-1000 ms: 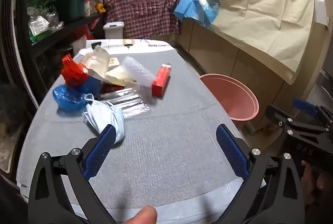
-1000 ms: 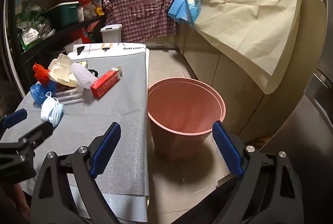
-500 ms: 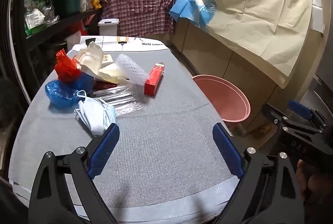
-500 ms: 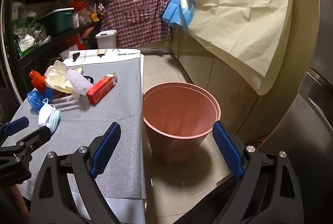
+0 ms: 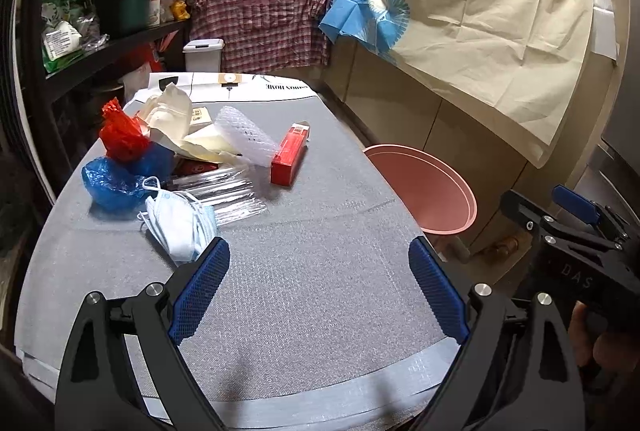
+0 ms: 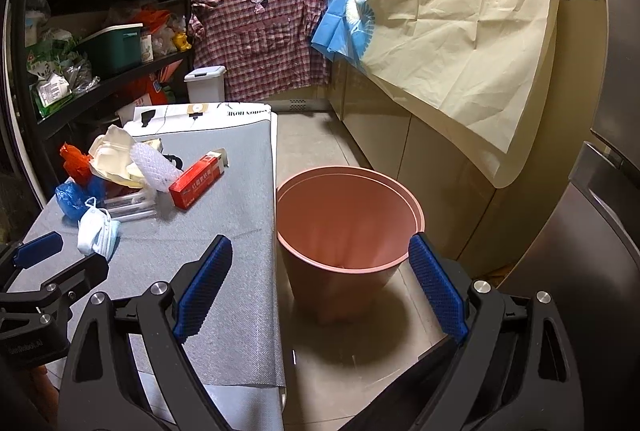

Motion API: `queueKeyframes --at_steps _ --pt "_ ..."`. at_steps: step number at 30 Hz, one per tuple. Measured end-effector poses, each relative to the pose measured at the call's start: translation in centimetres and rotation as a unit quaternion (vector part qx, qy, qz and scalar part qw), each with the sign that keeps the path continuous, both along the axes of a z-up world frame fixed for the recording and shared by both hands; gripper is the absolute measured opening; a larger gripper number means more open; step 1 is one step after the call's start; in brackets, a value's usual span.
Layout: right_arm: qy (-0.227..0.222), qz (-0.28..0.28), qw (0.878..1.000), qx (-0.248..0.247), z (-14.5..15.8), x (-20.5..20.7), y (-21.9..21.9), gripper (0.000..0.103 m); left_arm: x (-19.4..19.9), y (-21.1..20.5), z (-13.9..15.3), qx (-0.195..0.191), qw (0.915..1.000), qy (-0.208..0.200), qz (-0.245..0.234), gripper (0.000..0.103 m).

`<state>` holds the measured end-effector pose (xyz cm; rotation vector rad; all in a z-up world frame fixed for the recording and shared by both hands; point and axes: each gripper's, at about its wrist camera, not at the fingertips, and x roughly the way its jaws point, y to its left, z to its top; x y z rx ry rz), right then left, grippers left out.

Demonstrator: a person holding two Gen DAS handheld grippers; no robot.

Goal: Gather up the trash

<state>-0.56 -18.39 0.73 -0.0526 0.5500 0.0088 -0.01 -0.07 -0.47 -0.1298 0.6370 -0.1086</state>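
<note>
My left gripper [image 5: 318, 295] hangs over the near end of the grey table [image 5: 304, 279] with its jaws spread wide and nothing between them; my right gripper [image 6: 320, 291] is just as wide and bare, above the floor with the pink bin [image 6: 348, 227] beyond its fingertips. The trash lies on the table's far left: a mask [image 5: 180, 227] nearest me, a blue bag [image 5: 106, 183], a red bag [image 5: 122, 137], clear wrappers [image 5: 224, 191], bubble wrap [image 5: 246, 141], cream paper [image 5: 172, 115] and a red box [image 5: 290, 153]; the bin stands on the floor right of the table.
</note>
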Motion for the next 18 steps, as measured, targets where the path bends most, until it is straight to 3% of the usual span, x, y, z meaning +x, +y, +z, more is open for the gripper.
queueKeyframes --at_steps 18 --pt "0.002 0.002 1.0 -0.001 0.05 -0.24 0.23 0.088 -0.56 -0.43 0.18 0.023 0.9995 -0.022 0.005 0.085"
